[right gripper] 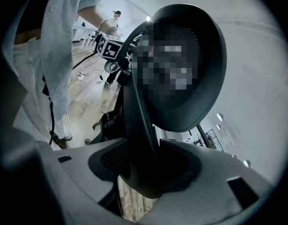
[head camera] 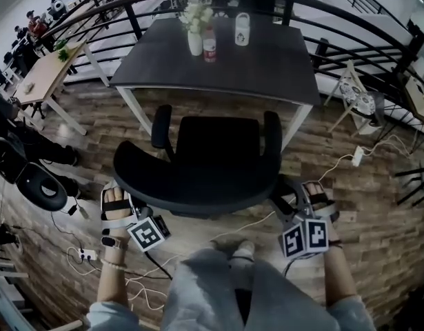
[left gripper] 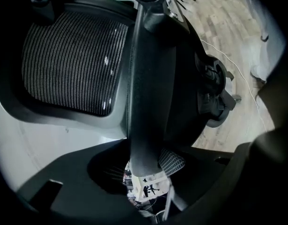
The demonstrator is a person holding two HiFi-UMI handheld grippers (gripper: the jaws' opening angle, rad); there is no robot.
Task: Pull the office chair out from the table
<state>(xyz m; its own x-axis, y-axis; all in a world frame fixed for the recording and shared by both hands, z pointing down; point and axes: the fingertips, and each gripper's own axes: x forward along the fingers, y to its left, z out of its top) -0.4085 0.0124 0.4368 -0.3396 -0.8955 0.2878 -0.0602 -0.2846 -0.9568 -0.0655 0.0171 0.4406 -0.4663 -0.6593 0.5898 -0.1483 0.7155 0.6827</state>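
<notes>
1. Black mesh and moulded plastic make up the office chair (head camera: 198, 164). It stands straight ahead of both claws, backrest nearest them and seat pointing away toward the grey table (head camera: 267, 67). The seat's far edge looks about level with the table's near edge, not tucked under it.
2. Handling, as a judgement: the chair is probably fairly heavy but should roll easily on the wood floor (head camera: 349, 205), so a steady, level pull ought to do. The mesh panel would give under pressure. The backrest's rim is stiff and smooth, and could slip through the pads if tugged sharply.
3. The best hold looks like that stiff rim on either side of the backrest, gripped evenly so the chair does not swivel.
4. The left claw (left gripper: 144, 172) has a dark bar of the backrest frame between its jaws, which sit wide and seem to press on it.
5. The right claw (right gripper: 144, 172) likewise has the frame's edge filling the gap between its jaws, clamped on it as far as its view shows.
6. The left hand (head camera: 115, 209) and right hand (head camera: 318, 198) are held low and forward, one on each side of the backrest, with the claws aimed slightly downward.
7. A white cable (head camera: 256, 223) crosses the floor between the two claws and might catch a castor.
</notes>
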